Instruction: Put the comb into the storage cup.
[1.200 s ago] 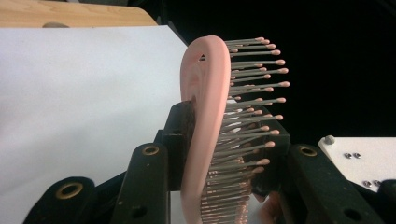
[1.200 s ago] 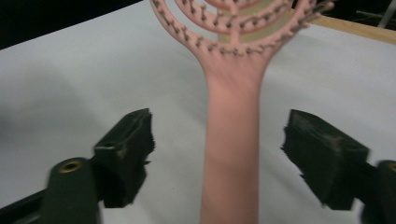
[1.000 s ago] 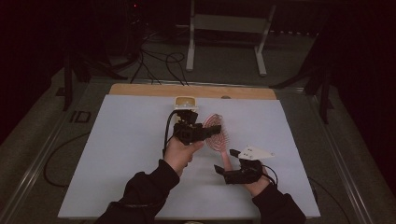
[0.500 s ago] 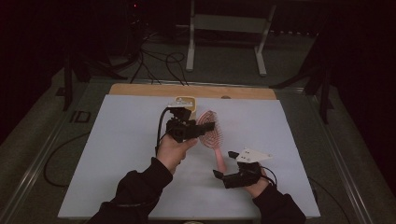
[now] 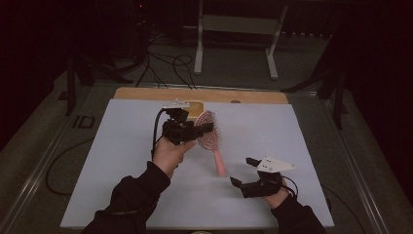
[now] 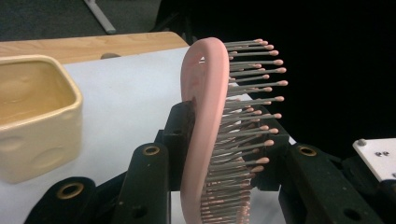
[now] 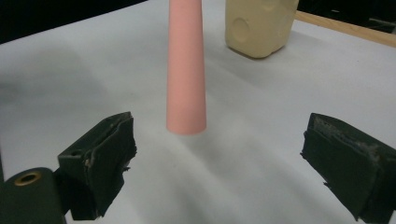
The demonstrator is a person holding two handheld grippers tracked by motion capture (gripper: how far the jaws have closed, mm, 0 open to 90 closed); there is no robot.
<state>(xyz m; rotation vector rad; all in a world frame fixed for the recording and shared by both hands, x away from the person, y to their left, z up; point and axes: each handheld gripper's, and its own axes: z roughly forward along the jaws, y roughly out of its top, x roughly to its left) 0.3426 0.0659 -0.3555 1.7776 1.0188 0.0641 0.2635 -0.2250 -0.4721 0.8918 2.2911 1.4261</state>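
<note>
Left gripper [image 5: 197,130] clamps the pink hairbrush [image 5: 209,136] by its head above the white table [image 5: 112,161]; right gripper [image 5: 242,171], jaws wide, waits near the handle, which could swing and slip loose

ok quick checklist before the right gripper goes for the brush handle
1. Left gripper clamped on the pink hairbrush head: ok.
2. Right gripper open wide enough for the handle: ok.
3. Handle lined up between the right jaws: not ok, it sits nearer one jaw.
4. Handle end off the white table cover: cannot tell.
5. Yellow cup apart from the brush: ok.
</note>
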